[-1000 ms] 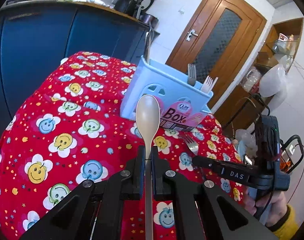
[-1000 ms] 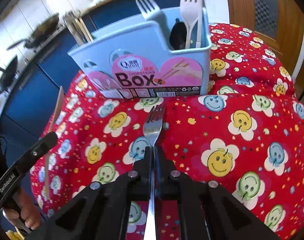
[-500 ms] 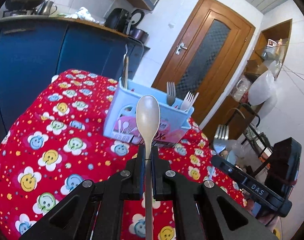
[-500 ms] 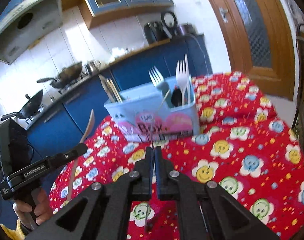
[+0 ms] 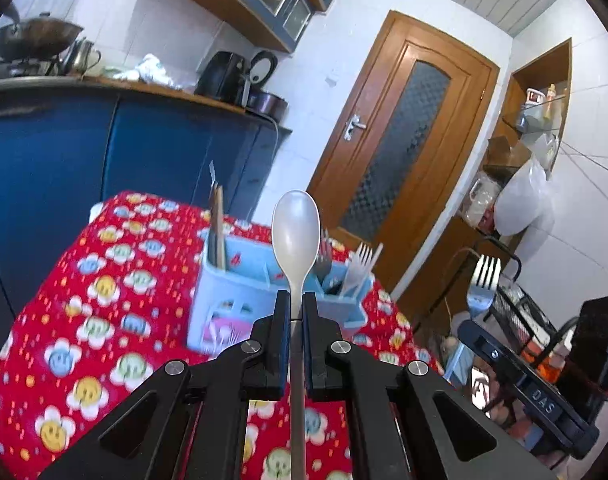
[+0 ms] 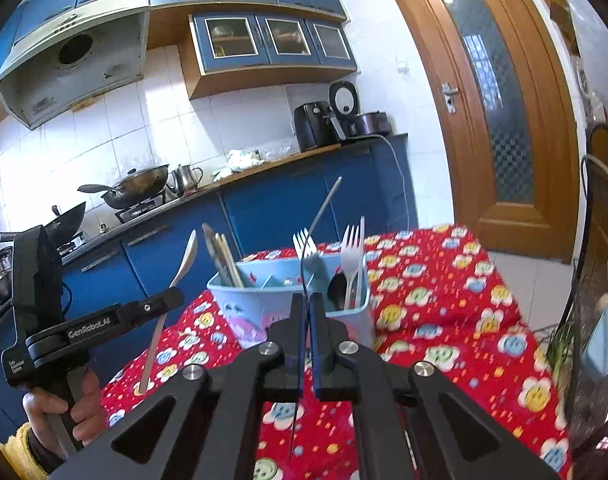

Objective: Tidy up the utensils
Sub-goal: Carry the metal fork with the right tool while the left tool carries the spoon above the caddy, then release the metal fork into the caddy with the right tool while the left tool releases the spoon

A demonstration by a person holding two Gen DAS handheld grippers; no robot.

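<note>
Left gripper [image 5: 297, 306] clenched on a white spoon [image 5: 296, 236], handle pinched between the pads, bowl upright and raised above the fingertips. In the right wrist view, same spoon [image 6: 186, 258] slanted at far left, held well above the red smiley-print tablecloth [image 6: 431, 320], with the left gripper [image 6: 172, 297] in a bare hand [image 6: 60, 412] wearing a yellow cuff.

Right gripper [image 6: 306, 304] clamped on a metal fork [image 6: 305, 268], seen edge-on as a thin dark line between the jaws; beyond the tips, a curved shape that looks like its tine end, though blur and angle leave that unsure. In the left wrist view, fork [image 5: 483, 284] plainly visible at right, tines up, rising from the right gripper [image 5: 469, 326], off to the right of the table edge.

Light blue utensil box [image 6: 264, 300] standing on the tablecloth [image 5: 84, 312], beyond both grippers, near the far side of the table. Divided into compartments: chopsticks [image 6: 222, 258] leaning in the left one, a grey fork [image 6: 308, 248] and a white plastic fork [image 6: 352, 252] upright in the right one beside a dark spoon bowl [image 6: 336, 288]. Pink label on the near wall, blurred.

Behind the table, blue kitchen cabinets [image 6: 304, 208] under a counter, woks [image 6: 138, 186] on the stove at left, brown door [image 6: 499, 120] at right.
</note>
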